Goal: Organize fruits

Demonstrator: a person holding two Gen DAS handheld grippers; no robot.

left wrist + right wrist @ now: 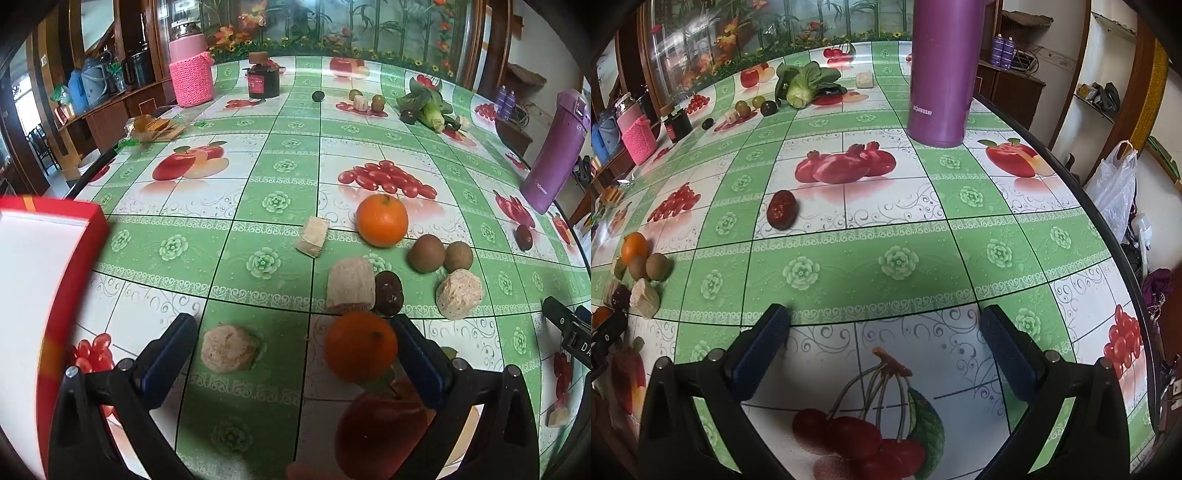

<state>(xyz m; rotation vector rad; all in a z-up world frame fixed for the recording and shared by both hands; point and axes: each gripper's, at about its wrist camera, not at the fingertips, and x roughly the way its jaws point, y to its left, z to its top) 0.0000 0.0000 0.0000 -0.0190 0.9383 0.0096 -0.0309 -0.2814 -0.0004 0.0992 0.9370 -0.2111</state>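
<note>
In the left wrist view my left gripper [295, 332] stands wide open above the fruit-print tablecloth. An orange [360, 345] lies between its fingers, close to the right finger [413, 343], with no pad pressing on it. Beyond it lie a second orange [382, 220], two brown kiwis [426, 253], a dark wrinkled fruit [388, 293] and several beige chunks [351, 284]. My right gripper [884, 332] is open too, with only the cloth's printed cherries under it. A dark red date [782, 209] lies ahead of it to the left.
A red box with a white inside [55, 258] sits at the left. A purple flask [938, 74] stands ahead of the right gripper, with bok choy [805, 86] and small fruits behind. A pink-sleeved jar [192, 74] and a dark jar [263, 79] stand far back. The table's edge [1108, 236] curves along the right.
</note>
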